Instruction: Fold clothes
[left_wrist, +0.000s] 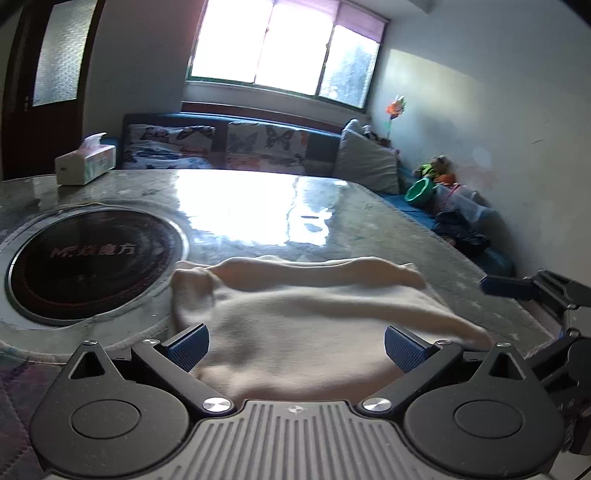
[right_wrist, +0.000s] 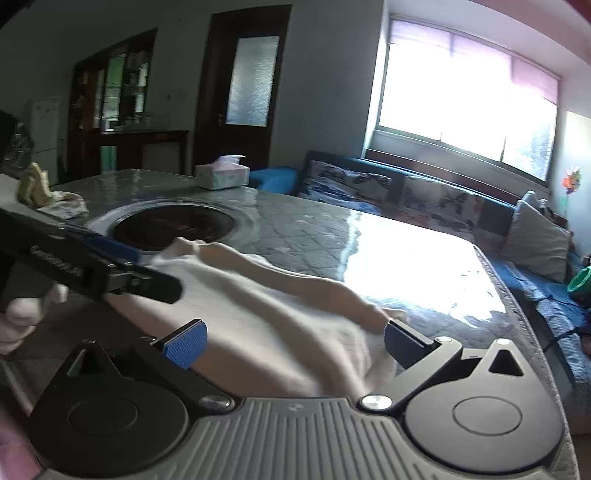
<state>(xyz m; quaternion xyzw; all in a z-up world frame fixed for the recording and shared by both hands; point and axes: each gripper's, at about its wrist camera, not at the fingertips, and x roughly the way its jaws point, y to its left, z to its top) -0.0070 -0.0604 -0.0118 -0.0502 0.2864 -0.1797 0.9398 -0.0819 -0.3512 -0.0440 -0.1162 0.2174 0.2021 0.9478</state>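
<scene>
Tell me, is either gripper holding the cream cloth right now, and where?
Neither. The left gripper and right gripper are open over the cream cloth, pads not pressing it.

Left tongs (left_wrist: 295, 349) jaws wide apart, right tongs (right_wrist: 293, 343) likewise, both empty

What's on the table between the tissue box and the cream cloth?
The round black cooktop set into the table lies between tissue box and cloth, seen from the right wrist.
</scene>
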